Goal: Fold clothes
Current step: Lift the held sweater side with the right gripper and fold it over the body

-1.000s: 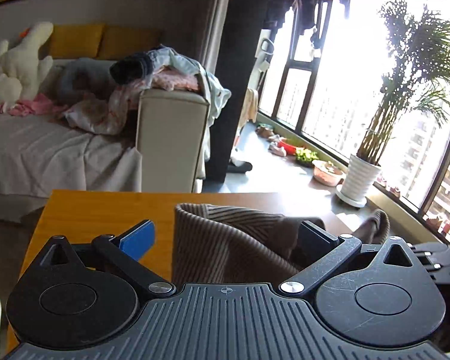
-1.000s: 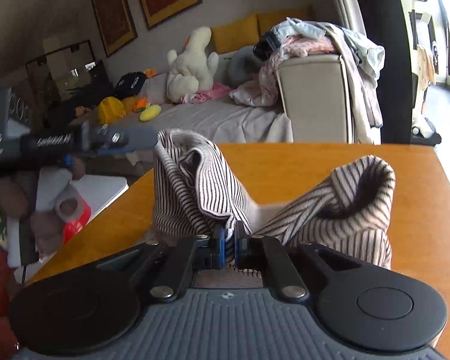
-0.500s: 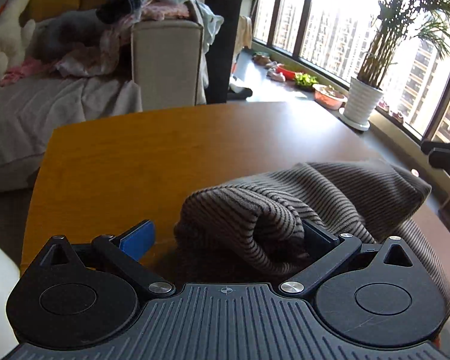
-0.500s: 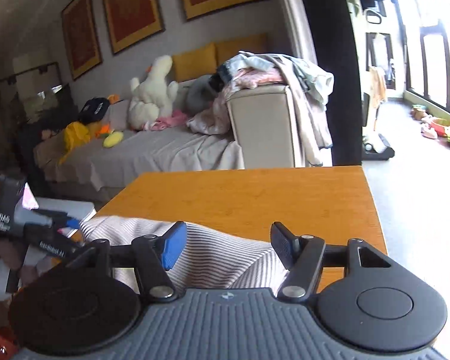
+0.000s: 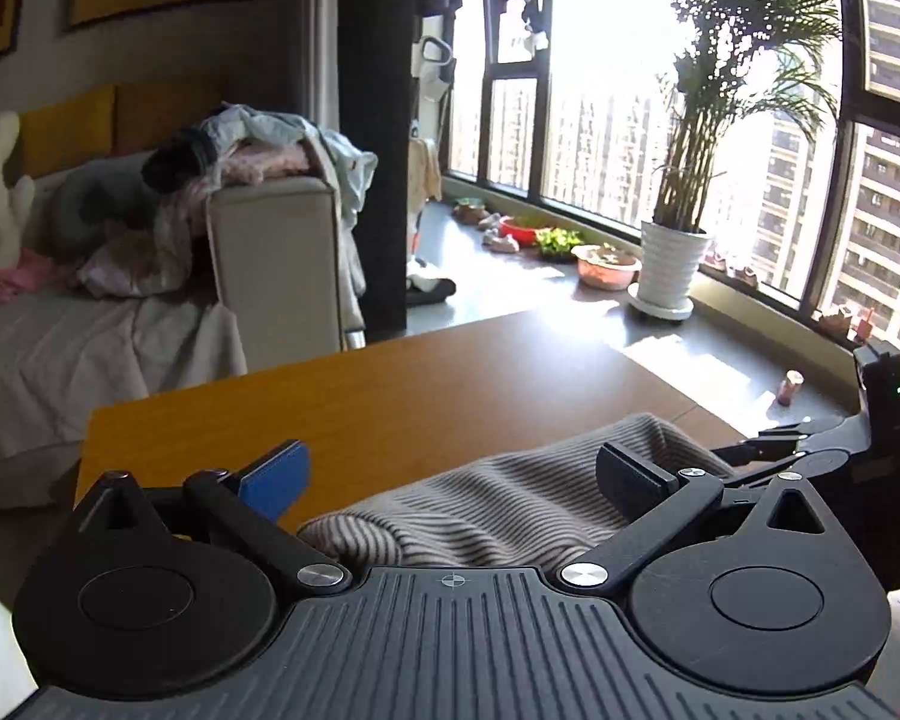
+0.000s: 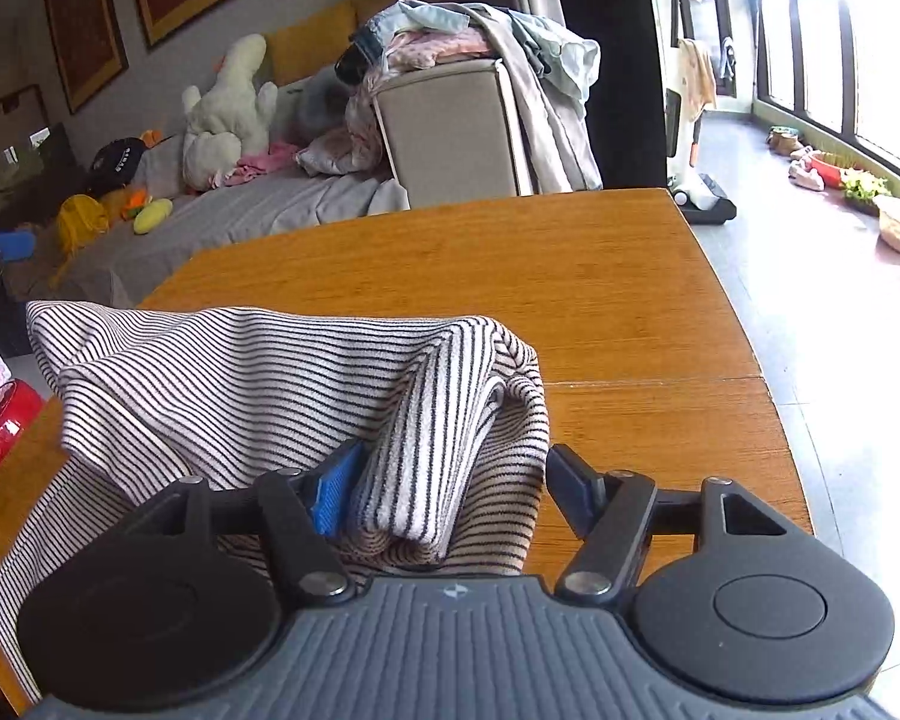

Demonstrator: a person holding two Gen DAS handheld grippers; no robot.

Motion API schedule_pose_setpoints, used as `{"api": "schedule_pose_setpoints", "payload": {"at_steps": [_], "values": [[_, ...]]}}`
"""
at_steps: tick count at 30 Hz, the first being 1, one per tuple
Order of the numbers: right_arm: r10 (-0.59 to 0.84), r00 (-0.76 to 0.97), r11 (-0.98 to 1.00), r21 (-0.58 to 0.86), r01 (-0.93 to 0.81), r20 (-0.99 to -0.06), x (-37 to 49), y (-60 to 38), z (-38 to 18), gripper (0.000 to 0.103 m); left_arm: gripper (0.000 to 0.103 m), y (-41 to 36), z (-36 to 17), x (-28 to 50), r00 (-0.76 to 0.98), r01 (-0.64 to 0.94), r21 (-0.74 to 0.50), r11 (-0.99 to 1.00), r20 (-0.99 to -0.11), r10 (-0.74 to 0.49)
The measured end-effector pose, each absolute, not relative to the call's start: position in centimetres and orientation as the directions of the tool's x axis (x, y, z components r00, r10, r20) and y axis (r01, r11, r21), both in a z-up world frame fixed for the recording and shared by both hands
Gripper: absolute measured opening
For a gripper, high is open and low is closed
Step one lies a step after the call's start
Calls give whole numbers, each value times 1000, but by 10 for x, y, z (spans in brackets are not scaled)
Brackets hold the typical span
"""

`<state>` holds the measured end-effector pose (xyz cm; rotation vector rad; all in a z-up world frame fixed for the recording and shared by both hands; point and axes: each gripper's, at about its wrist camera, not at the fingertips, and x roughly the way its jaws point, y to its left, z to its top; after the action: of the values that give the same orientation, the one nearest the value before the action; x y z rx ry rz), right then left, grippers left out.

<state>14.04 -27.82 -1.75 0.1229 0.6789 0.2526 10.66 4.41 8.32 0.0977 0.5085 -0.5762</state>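
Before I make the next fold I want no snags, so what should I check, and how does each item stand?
1. Left hand-held gripper open: ok, fingers spread, striped garment lying loose between them.
2. Right hand-held gripper open: ok, a thick fold of the garment sits between the fingers, unclamped.
3. Garment lying flat: not ok, bunched with a rolled fold near the right hand-held gripper.
4. Garment fully on the table: not ok, its left side hangs past the edge.
5. Bare table beyond the garment: ok.
6. Sleeves and hem located: cannot tell.
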Motion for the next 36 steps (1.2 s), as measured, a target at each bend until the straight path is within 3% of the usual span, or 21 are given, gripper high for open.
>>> {"api": "schedule_pose_setpoints", "payload": {"at_steps": [3, 8, 16, 20, 24, 25, 27, 29, 32, 36], "values": [[262, 756, 965, 163, -204, -600, 136, -275, -17, 68, 103, 31, 66, 119, 657, 579, -108, 808, -524, -541], [279, 748, 960, 189, -207, -602, 130, -282, -18, 72, 103, 38, 1, 155, 568, 496, -171, 851, -677, -468], [316, 763, 943, 273, -190, -564, 125, -295, -6, 73, 103, 62, 3, 147, 536, 476, -262, 840, -670, -513], [343, 774, 931, 300, -207, -533, 119, -293, 1, 73, 103, 90, 28, 143, 616, 402, -332, 853, -591, -521], [421, 737, 885, 417, -207, -529, 131, -290, -2, 73, 102, 97, 19, 156, 620, 329, -284, 901, -654, -432], [431, 722, 878, 436, -198, -542, 136, -288, -5, 73, 99, 95, 12, 161, 602, 321, -278, 905, -678, -421], [427, 702, 885, 421, -197, -570, 145, -278, -14, 59, 74, 91, 0, 170, 563, 319, -295, 901, -705, -431], [427, 703, 890, 401, -216, -568, 156, -274, -18, 39, 65, 89, -8, 177, 543, 321, -332, 887, -703, -459], [436, 706, 883, 416, -217, -558, 187, -273, -21, 30, 59, 85, -15, 191, 561, 315, -337, 887, -688, -461], [397, 759, 900, 379, -213, -515, 238, -263, -4, 22, 44, 82, 0, 229, 622, 282, -313, 907, -660, -421]]}}
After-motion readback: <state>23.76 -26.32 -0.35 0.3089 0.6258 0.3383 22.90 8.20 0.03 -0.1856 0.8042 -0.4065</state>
